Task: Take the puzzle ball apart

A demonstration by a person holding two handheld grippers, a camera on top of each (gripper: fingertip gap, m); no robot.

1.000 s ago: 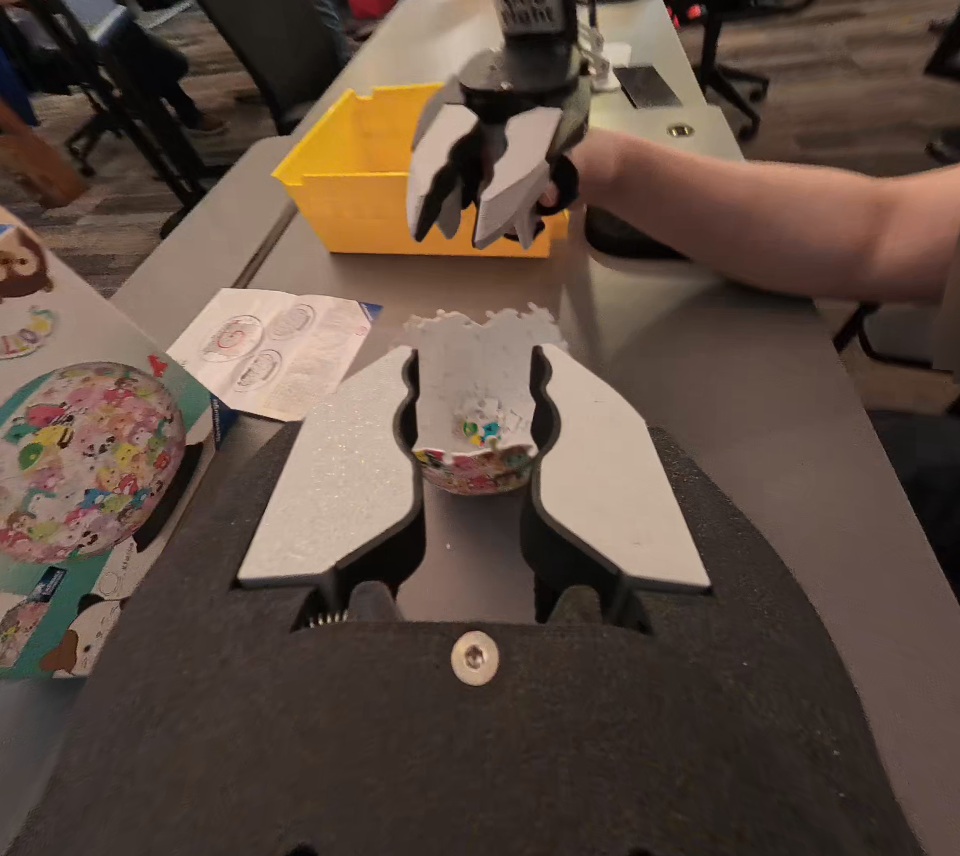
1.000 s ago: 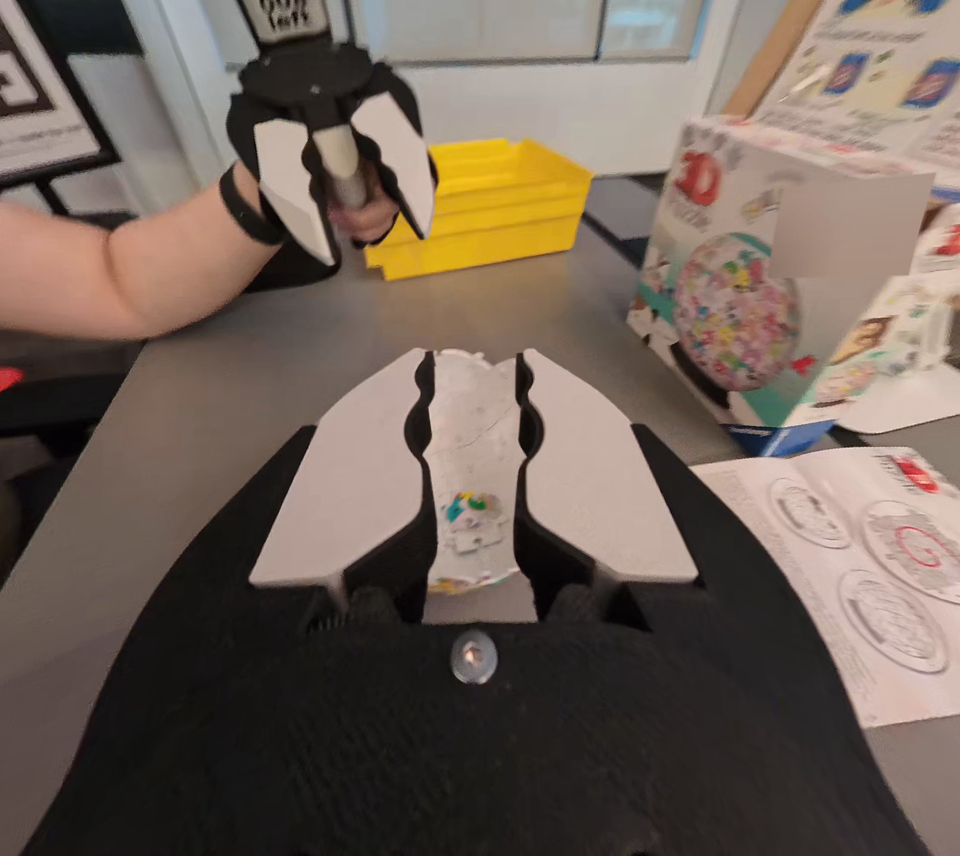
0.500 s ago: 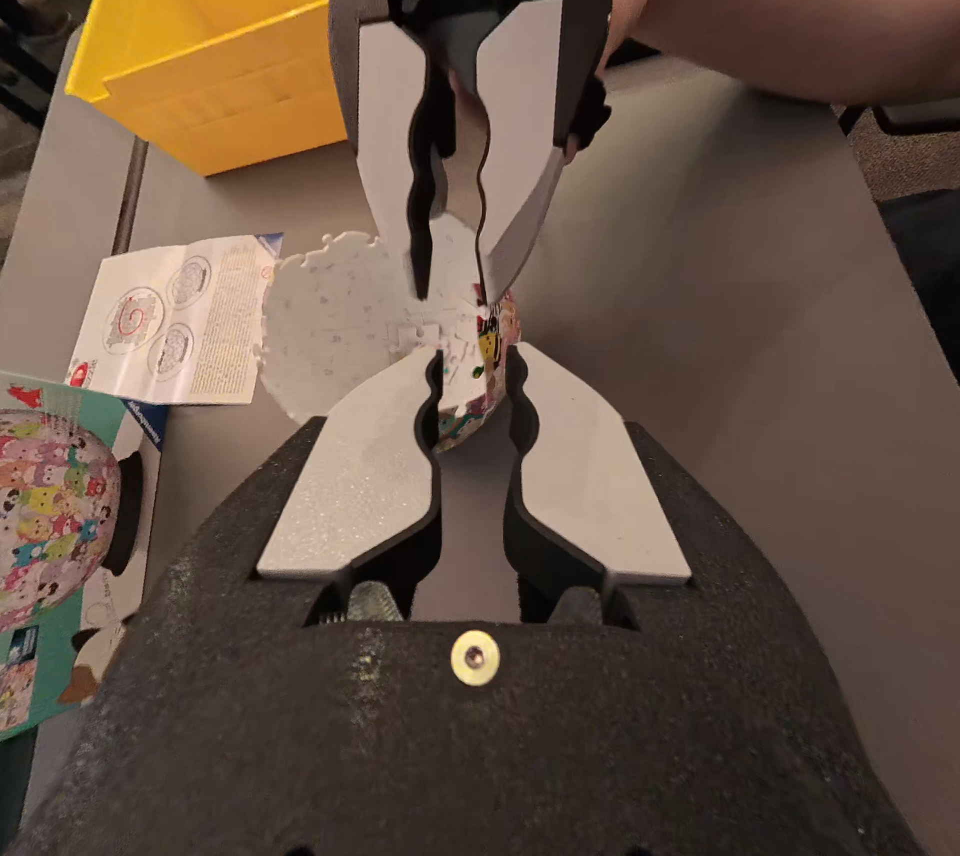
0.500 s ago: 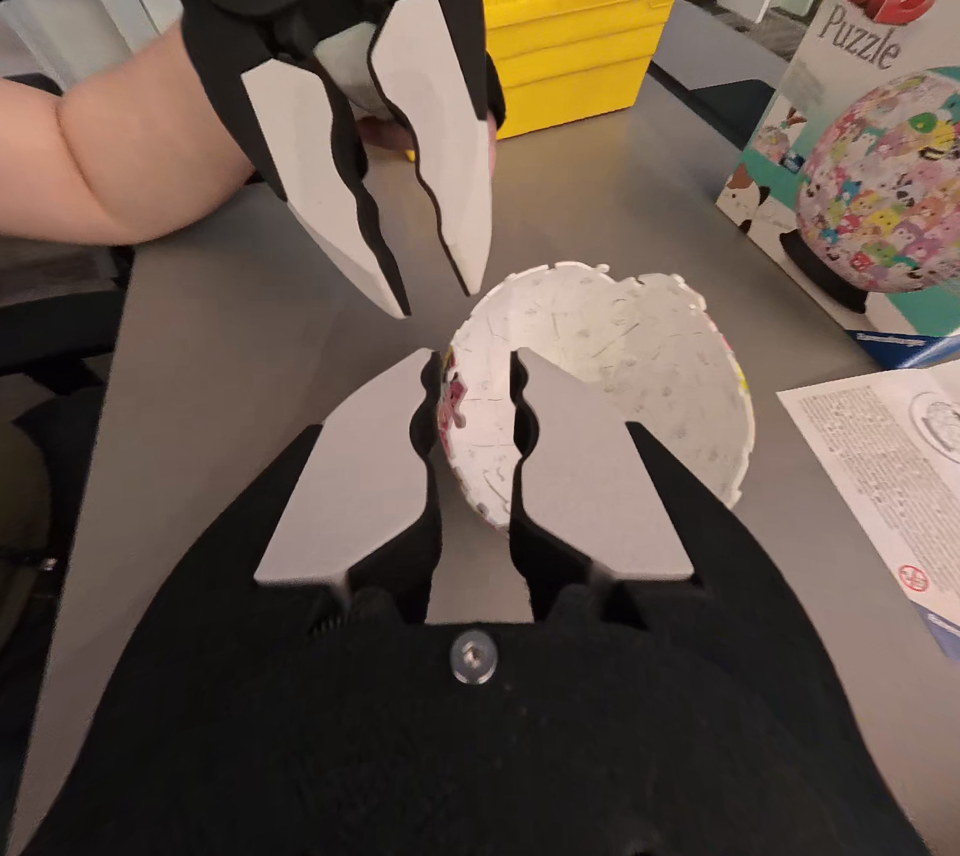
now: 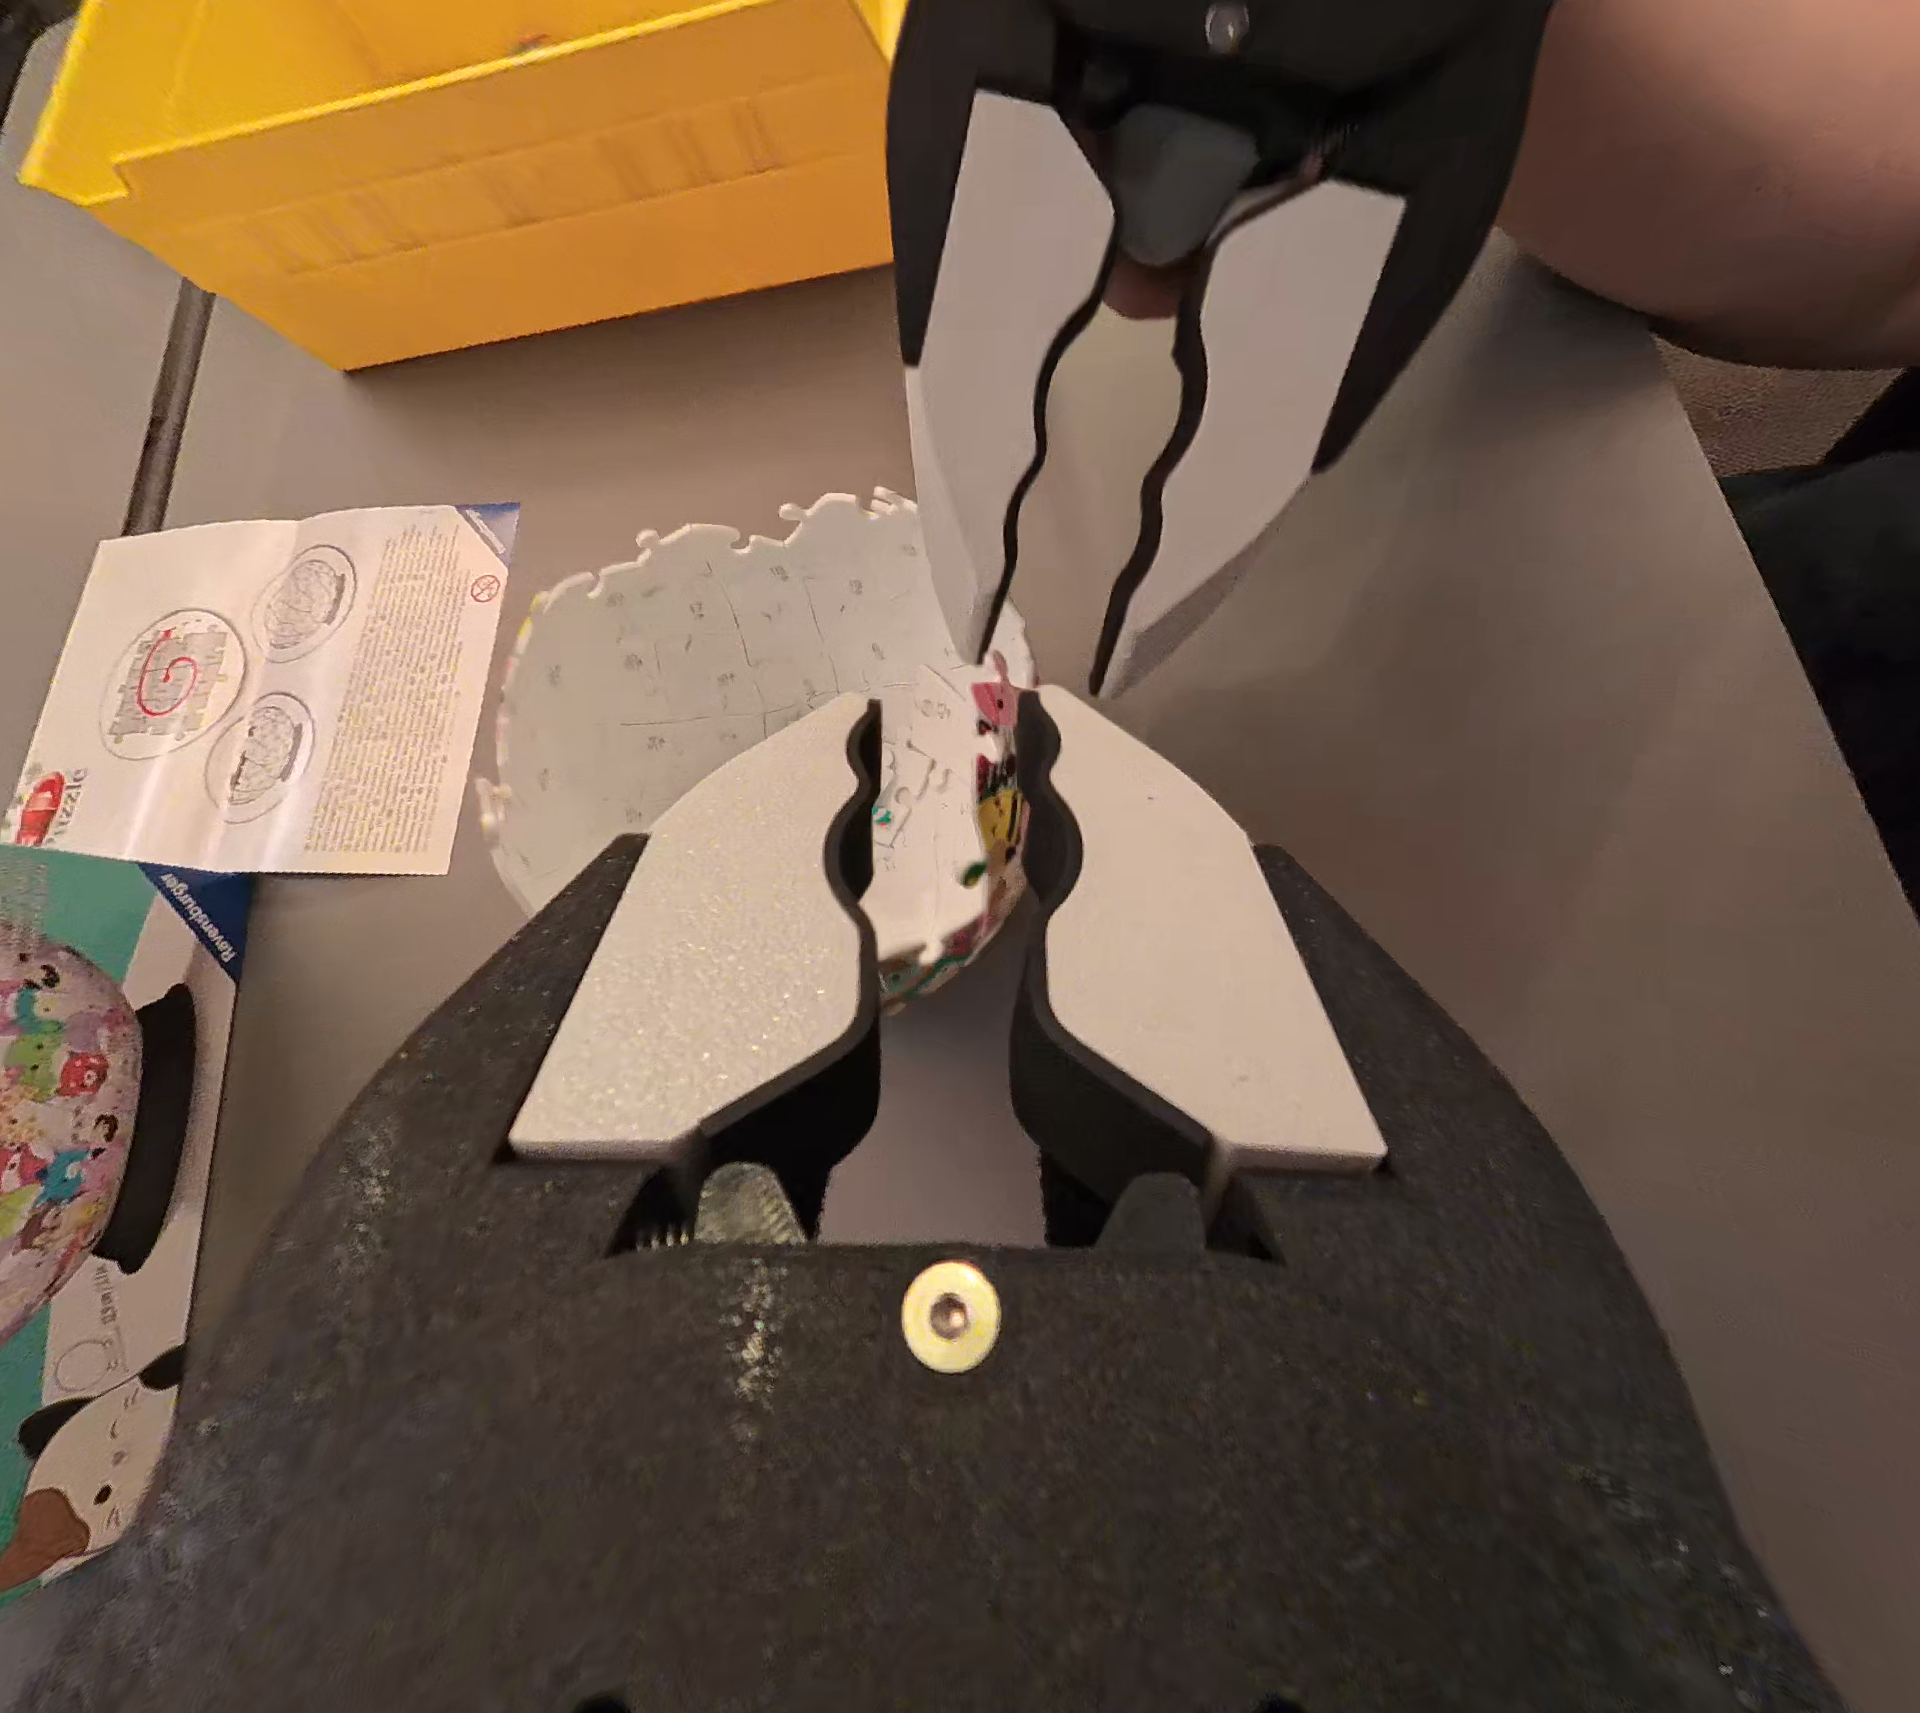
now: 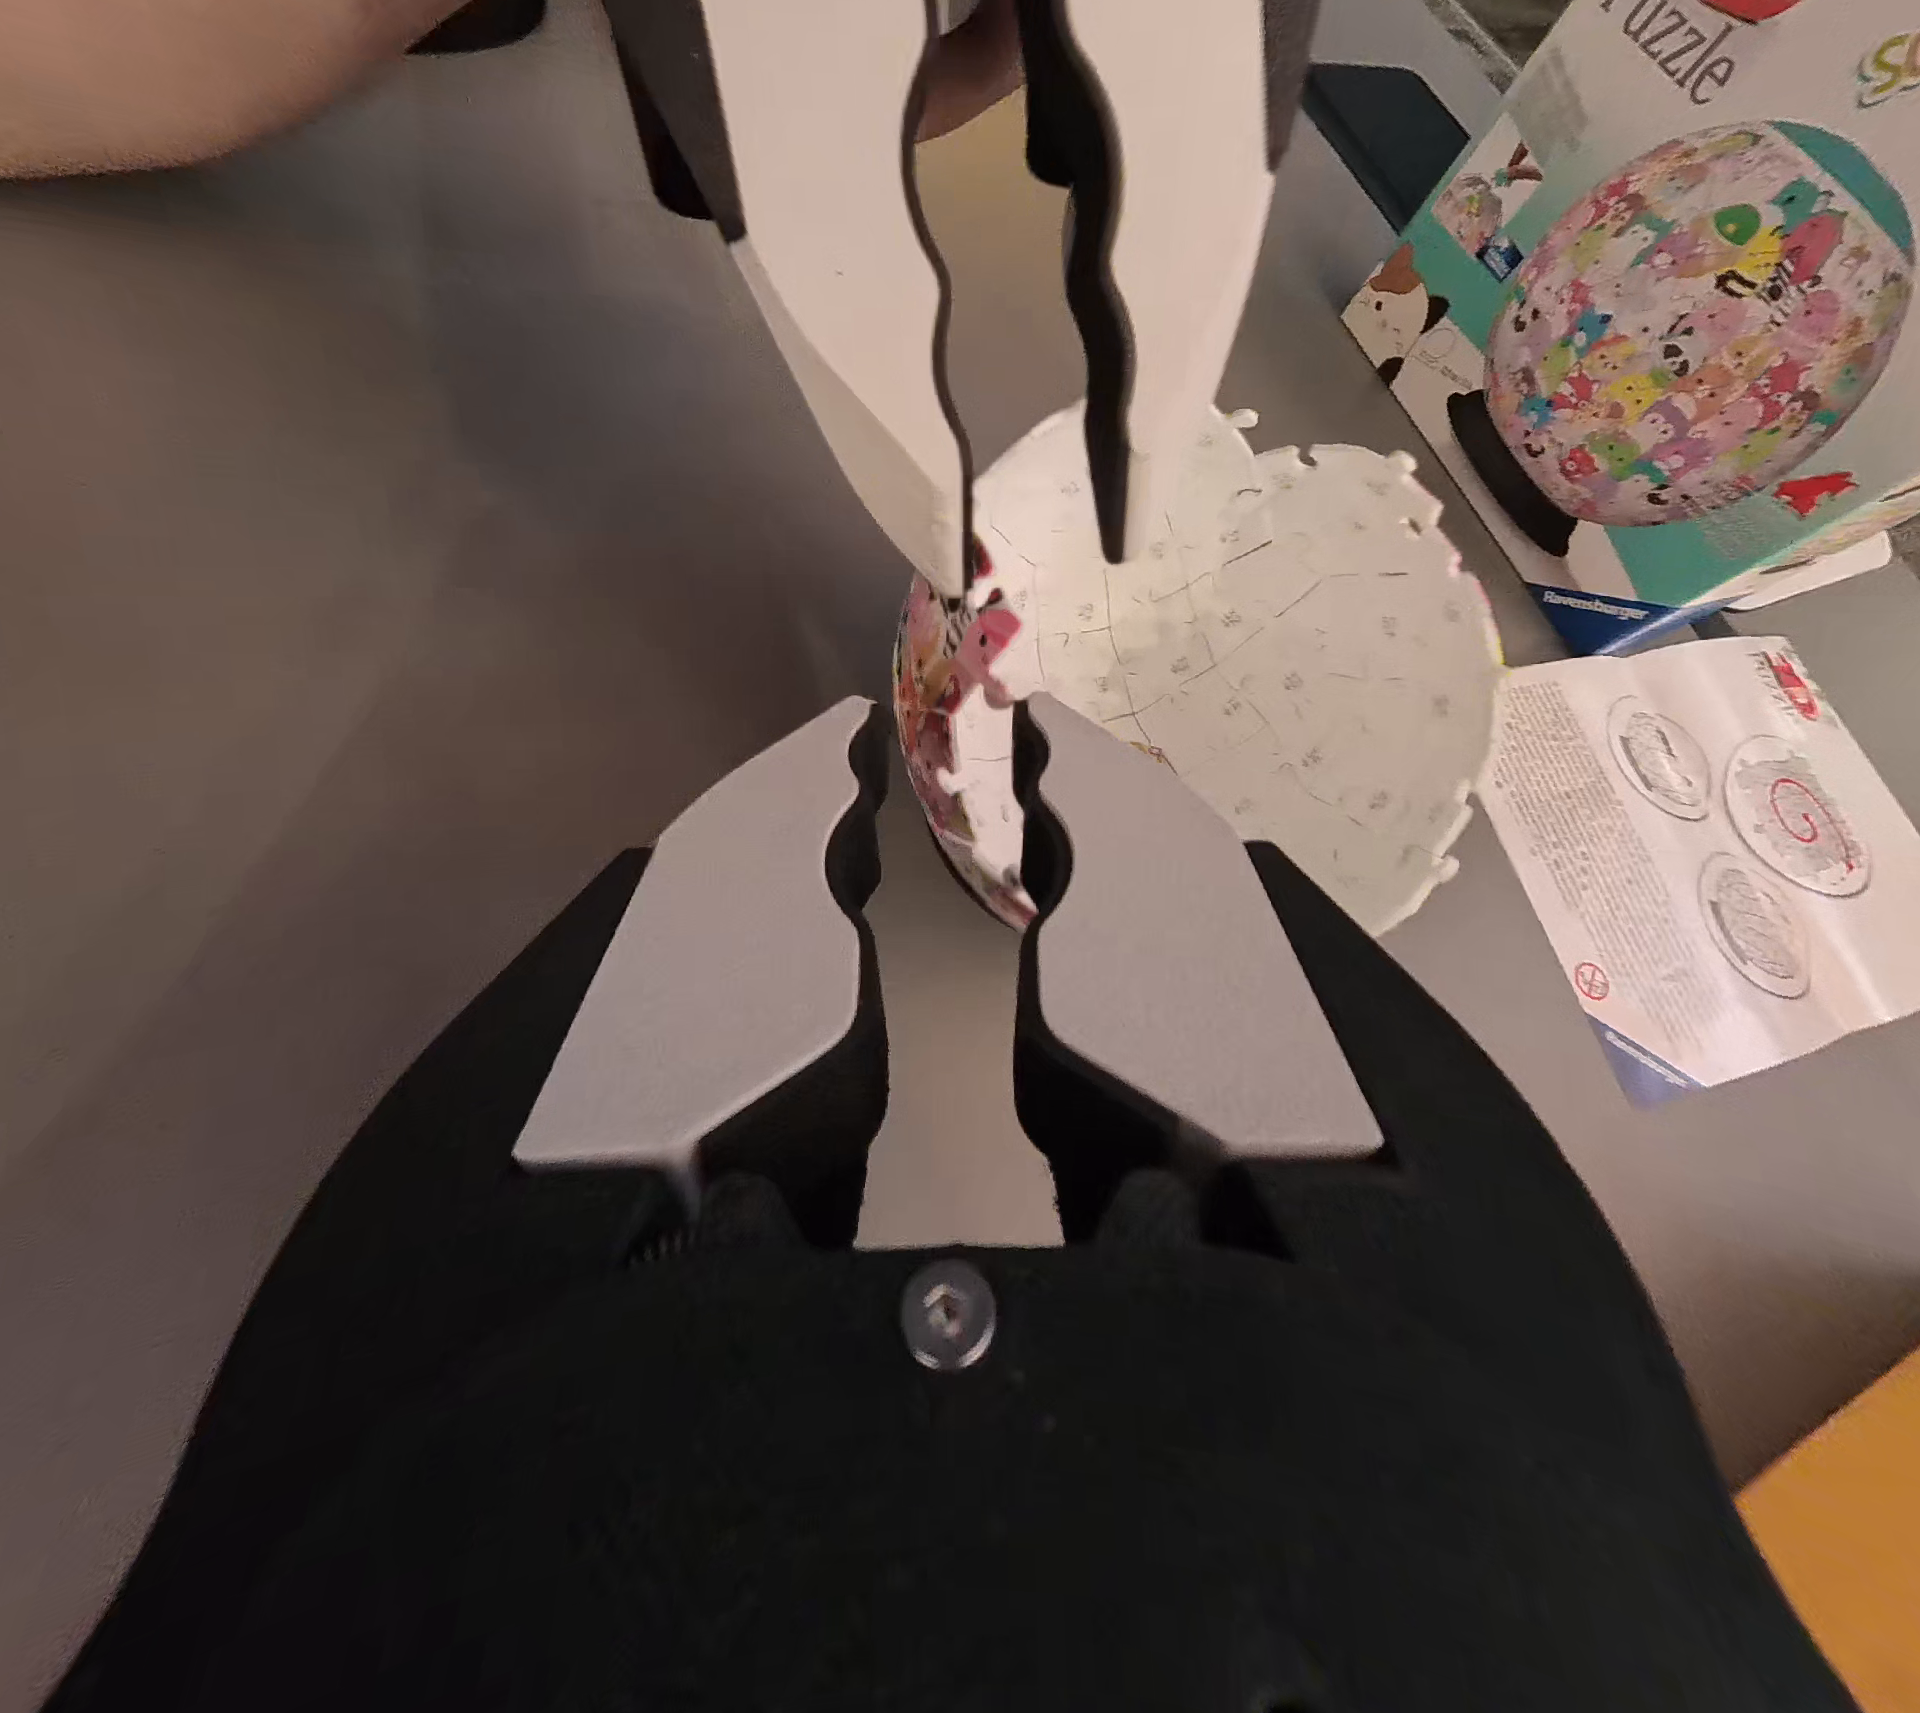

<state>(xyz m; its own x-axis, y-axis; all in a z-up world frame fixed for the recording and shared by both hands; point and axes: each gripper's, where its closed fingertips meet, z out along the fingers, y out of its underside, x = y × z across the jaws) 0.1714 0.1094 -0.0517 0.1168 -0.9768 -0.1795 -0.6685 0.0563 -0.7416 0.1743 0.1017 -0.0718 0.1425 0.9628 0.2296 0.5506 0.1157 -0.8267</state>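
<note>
Lying on the grey worktop (image 5: pixel 1455 832) is one half-shell of the puzzle ball (image 5: pixel 727 676), white inside. Two grippers meet at its rim: the left gripper (image 5: pixel 951 713) and the right gripper (image 6: pixel 951 718) each straddle the edge with jaws slightly apart, neither clearly clamped. Around it are one yellow bin (image 5: pixel 499 105), one leaflet (image 5: pixel 270 687) and one puzzle box (image 6: pixel 1683 333).

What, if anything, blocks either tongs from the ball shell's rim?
Nothing visible. Left tongs and right tongs both straddle the shell rim, open, tips facing each other closely.
</note>
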